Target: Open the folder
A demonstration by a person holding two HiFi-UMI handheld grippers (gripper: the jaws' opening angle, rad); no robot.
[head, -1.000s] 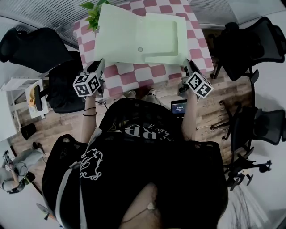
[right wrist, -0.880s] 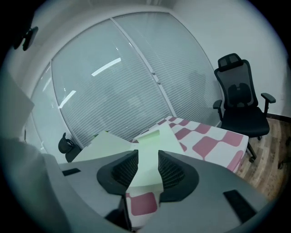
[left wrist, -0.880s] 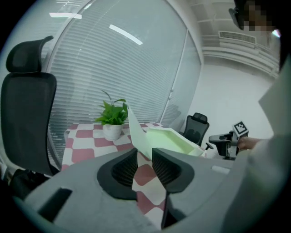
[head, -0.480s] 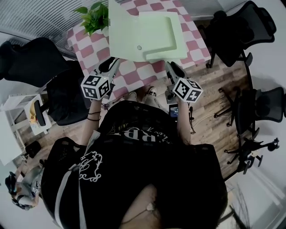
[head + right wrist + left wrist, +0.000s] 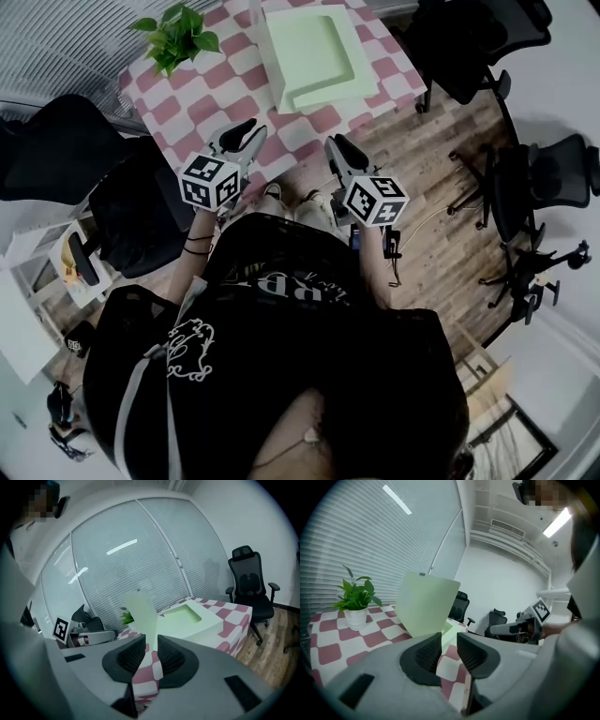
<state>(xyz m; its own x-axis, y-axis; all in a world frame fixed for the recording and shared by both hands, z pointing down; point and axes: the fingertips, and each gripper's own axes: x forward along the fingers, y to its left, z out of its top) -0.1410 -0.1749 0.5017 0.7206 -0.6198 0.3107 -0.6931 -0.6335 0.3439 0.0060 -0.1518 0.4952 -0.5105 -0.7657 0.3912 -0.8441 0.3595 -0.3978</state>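
Note:
The pale green folder (image 5: 319,58) lies open on the red-and-white checkered table (image 5: 202,94), its cover (image 5: 426,604) standing upright over the tray-like base (image 5: 187,618). Both grippers hang short of the table's near edge, apart from the folder. My left gripper (image 5: 247,133) points at the table from the left, jaws a narrow gap apart with nothing between them (image 5: 449,651). My right gripper (image 5: 336,150) points in from the right; its jaws have just been closing, and a small gap with nothing in it remains (image 5: 151,656).
A potted plant (image 5: 173,36) stands at the table's far left corner. Black office chairs (image 5: 66,150) surround the table, one more at the right (image 5: 553,173). Wooden floor (image 5: 441,234) lies below the right gripper. Window blinds (image 5: 140,559) run behind the table.
Both grippers have drawn back from the table's near edge toward the person and closer together. The folder now sits farther from them, its cover still upright.

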